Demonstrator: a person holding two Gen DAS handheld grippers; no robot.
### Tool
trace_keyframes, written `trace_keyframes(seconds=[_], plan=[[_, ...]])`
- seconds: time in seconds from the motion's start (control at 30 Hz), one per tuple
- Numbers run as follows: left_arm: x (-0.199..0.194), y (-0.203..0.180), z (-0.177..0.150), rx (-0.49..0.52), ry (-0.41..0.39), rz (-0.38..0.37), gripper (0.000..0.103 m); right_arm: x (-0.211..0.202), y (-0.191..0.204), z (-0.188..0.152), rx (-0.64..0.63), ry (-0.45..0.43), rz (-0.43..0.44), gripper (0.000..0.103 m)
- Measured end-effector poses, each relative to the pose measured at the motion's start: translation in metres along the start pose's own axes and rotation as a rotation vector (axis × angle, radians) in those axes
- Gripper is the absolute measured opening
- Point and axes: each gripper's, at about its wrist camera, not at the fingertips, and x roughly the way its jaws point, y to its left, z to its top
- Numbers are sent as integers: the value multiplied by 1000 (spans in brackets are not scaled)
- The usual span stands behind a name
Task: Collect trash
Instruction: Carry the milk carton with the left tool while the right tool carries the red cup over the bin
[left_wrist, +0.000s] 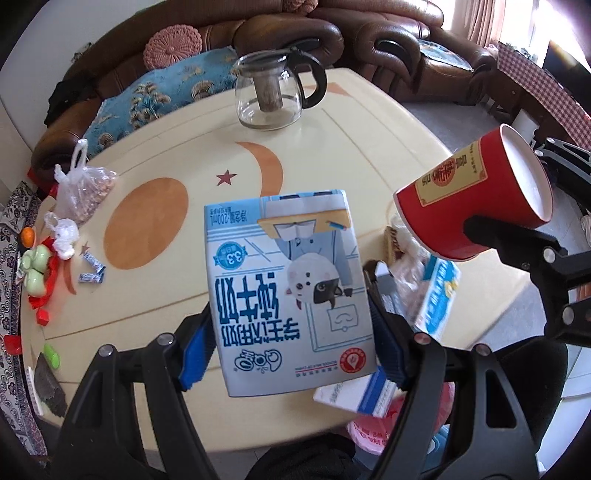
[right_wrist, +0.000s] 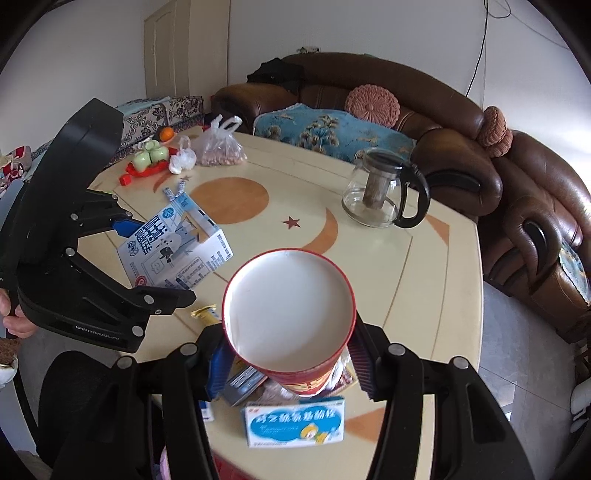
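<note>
Cream tabletop (left_wrist: 332, 122) carries a glass teapot (left_wrist: 271, 92). Left tongs (left_wrist: 291, 332) pinch a milk carton (left_wrist: 288, 288); right tongs (right_wrist: 288, 354) pinch a red paper cup (right_wrist: 291, 314), both held above it.

Both views are bright with soft daylight. In the left wrist view it pours in from a window (left_wrist: 476, 18) at the upper right, blown out to white with a pinkish fringe. The table (left_wrist: 177, 155) is evenly lit, with only faint shadows under the teapot (left_wrist: 273, 92). The sofa (right_wrist: 535, 206) leather shows glossy highlights in the right wrist view. Fisheye distortion bends the table's edge and room walls, and black vignetting fills the corners. The centres are sharp; the medicine box (right_wrist: 295, 424) near the lens looks soft, perhaps from motion blur.
</note>
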Motion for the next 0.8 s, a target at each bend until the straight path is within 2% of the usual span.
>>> trace_keyframes(seconds=[0.37, 0.8], plan=[[-62, -22, -40, 33, -71, 16, 72, -74, 35, -23, -8, -48, -33, 53], [-111, -53, -83, 63, -138, 11, 72, -131, 58, -47, 5, -96, -44, 53]])
